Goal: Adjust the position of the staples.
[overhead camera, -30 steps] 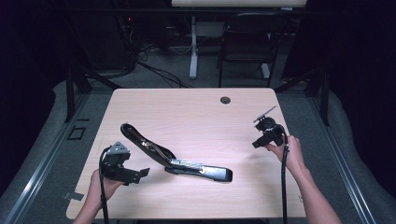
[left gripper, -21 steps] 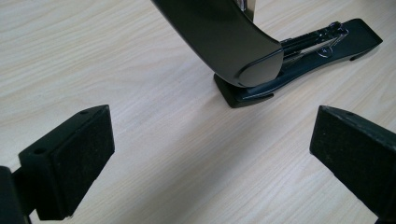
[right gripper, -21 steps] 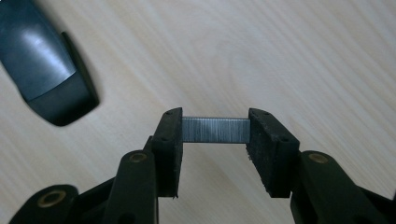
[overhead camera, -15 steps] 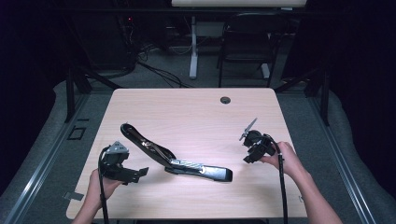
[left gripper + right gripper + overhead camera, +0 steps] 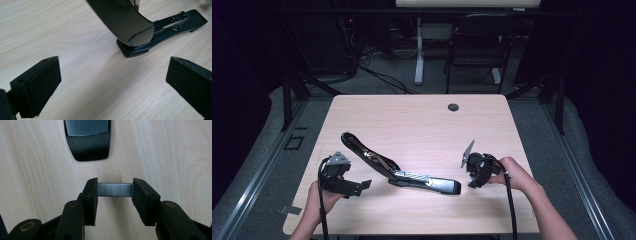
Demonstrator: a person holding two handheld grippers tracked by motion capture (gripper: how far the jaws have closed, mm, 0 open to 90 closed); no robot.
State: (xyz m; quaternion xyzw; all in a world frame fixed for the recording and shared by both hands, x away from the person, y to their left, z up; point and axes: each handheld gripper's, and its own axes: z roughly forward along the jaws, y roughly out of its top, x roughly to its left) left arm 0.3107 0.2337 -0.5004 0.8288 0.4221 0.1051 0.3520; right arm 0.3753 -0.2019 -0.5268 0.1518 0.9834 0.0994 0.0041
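The right gripper (image 5: 114, 195) holds a shiny grey strip of metal staples (image 5: 114, 189) near the open black stapler (image 5: 398, 170). The left gripper (image 5: 112, 85) is wide open over the pale wooden counter (image 5: 412, 120).

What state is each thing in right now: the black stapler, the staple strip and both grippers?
Black metal stapler: opened out, top arm raised, base flat on the pale wooden table.
Silver strip of staples: clamped between the right gripper's pads, above the table.
Right gripper: shut on the strip.
Left gripper: open, holding nothing.
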